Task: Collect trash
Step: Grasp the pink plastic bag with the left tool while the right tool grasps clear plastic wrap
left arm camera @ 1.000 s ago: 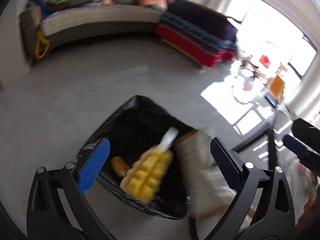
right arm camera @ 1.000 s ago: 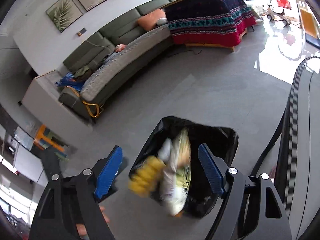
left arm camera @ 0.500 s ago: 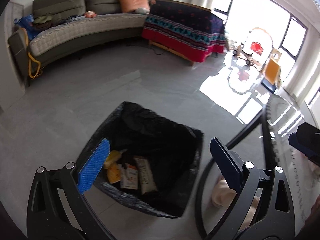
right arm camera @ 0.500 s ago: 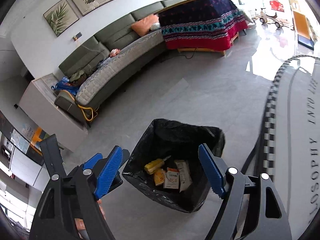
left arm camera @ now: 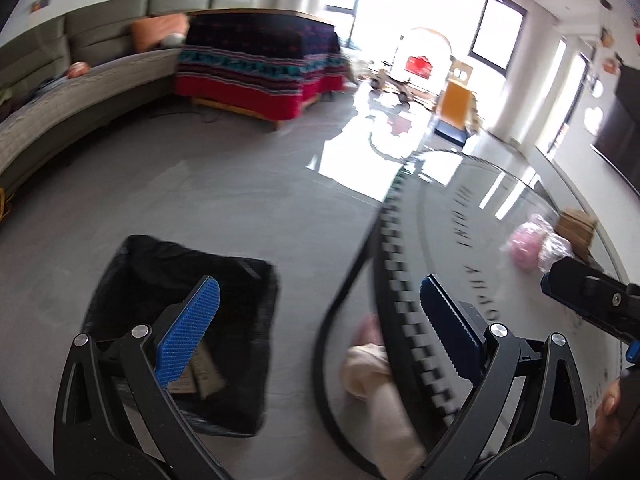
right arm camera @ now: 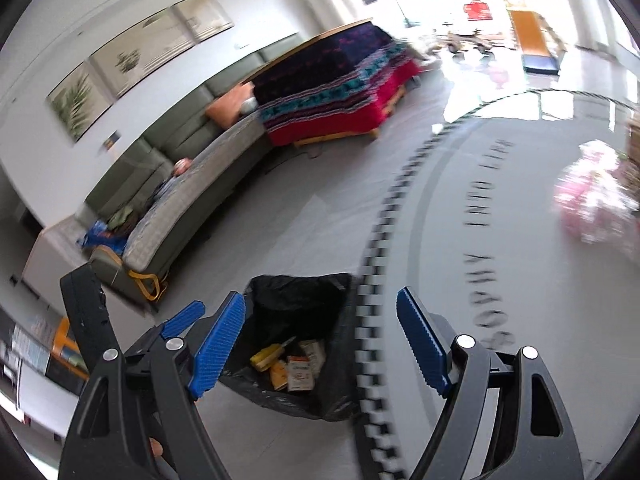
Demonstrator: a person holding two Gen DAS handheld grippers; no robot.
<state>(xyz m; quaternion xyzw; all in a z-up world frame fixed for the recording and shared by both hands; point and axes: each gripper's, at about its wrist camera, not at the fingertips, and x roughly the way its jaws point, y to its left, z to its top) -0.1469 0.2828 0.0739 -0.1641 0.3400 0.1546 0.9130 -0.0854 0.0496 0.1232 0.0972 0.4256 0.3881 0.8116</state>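
Both tools gape wide with nothing between the pads, left tool (left arm camera: 316, 332) and right tool (right arm camera: 320, 344) alike. Pink crinkly bag (right arm camera: 596, 196) sits on the round glass counter (right arm camera: 520, 280), up and to the right of both, nearer the right tool; bin (right arm camera: 296, 344) is low left, already holding wrappers.

Two black handheld tools with blue ribbed pads point forward and downward, side by side. The left tool (left arm camera: 316, 328) has its jaws spread wide with nothing between the pads. The right tool (right arm camera: 320, 344) is likewise spread wide and empty. Part of a hand (left arm camera: 606, 408) grips the right tool's handle; a fingertip (right arm camera: 155, 447) shows beneath the left one.
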